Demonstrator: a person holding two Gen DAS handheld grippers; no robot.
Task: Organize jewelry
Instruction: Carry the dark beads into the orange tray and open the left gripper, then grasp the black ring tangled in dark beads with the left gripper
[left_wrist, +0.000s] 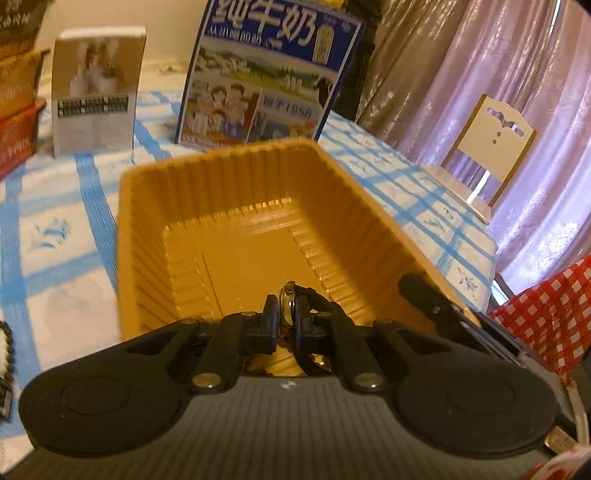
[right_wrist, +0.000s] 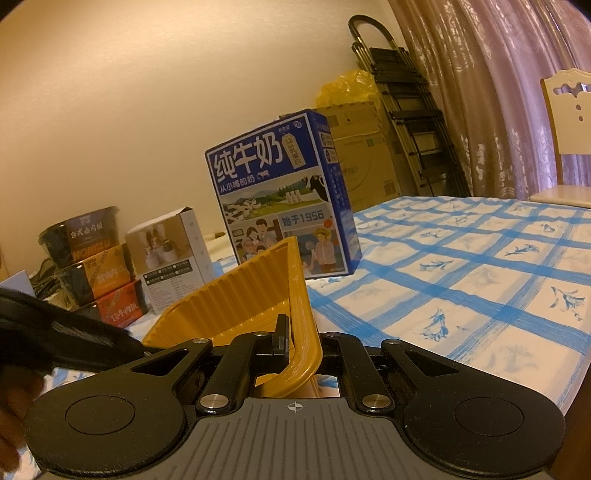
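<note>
Blue-checked cloth covers the table (right_wrist: 461, 280) you are working at, with pinkish curtains (left_wrist: 498, 74) and a pale chair (left_wrist: 491, 144) at its far edge. Against the wall stand a blue milk carton (right_wrist: 284, 195), a small white box (right_wrist: 170, 258) and a stack of instant-meal tubs (right_wrist: 92, 258).

Your left gripper (left_wrist: 286, 317) has its fingers drawn together on a wristwatch (left_wrist: 291, 306): the round case sits squeezed between the two pads, and the dark strap loops out to the right and down below them. You are holding the watch over the near end of the yellow ribbed tray (left_wrist: 147, 221), above its bare floor rather than resting on it.

Your right gripper (right_wrist: 301, 343) is clamped on that same tray (right_wrist: 258, 288), pinching its near right rim, so the tray's corner rises between the fingers. From the left wrist view, one black finger of it shows at the tray's right wall.
</note>
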